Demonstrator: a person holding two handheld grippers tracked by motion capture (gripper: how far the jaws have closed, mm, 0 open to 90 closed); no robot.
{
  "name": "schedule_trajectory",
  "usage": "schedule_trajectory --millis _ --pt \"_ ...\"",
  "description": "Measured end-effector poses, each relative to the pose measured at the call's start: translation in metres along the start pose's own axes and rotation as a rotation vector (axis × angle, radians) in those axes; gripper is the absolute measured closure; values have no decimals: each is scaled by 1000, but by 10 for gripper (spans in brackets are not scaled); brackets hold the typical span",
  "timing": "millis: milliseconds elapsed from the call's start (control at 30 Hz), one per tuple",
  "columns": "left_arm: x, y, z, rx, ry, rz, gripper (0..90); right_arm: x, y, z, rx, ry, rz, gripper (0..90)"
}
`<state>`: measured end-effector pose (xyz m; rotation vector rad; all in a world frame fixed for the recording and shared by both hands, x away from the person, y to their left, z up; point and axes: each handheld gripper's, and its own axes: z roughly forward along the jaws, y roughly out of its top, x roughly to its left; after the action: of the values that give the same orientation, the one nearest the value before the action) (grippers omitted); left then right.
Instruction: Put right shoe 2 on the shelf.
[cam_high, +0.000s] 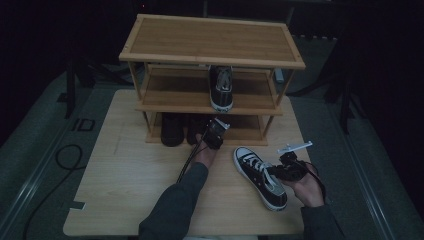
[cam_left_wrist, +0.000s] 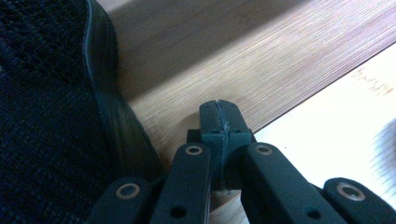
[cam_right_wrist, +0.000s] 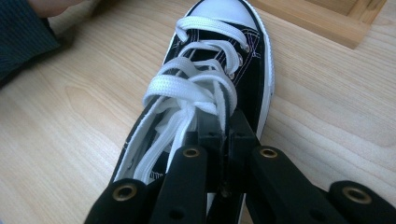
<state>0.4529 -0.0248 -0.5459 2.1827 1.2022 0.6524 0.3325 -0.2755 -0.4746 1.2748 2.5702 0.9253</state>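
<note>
Black canvas sneaker (cam_high: 261, 177) lay on the surface (cam_high: 125, 185), its collar pinched by the right hand-held gripper (cam_high: 274, 171); its mate (cam_high: 221, 88) already shelved. Left hand-held gripper (cam_high: 216, 134) was clenched empty beside dark shoes (cam_high: 172, 130).

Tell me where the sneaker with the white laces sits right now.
In the high view the laced sneaker lies on the table, right of centre, toe toward the shoe rack, with the right gripper at its collar.
</note>
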Motion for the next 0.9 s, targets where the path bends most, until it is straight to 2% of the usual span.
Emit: schedule_trajectory --millis 200,900 --pt "0 0 0 0 -2 -1 900 -1 2 -6 -13 36 -1 881" --pt "0 0 0 -1 0 -2 900 -2 18 -32 -51 39 -37 881"
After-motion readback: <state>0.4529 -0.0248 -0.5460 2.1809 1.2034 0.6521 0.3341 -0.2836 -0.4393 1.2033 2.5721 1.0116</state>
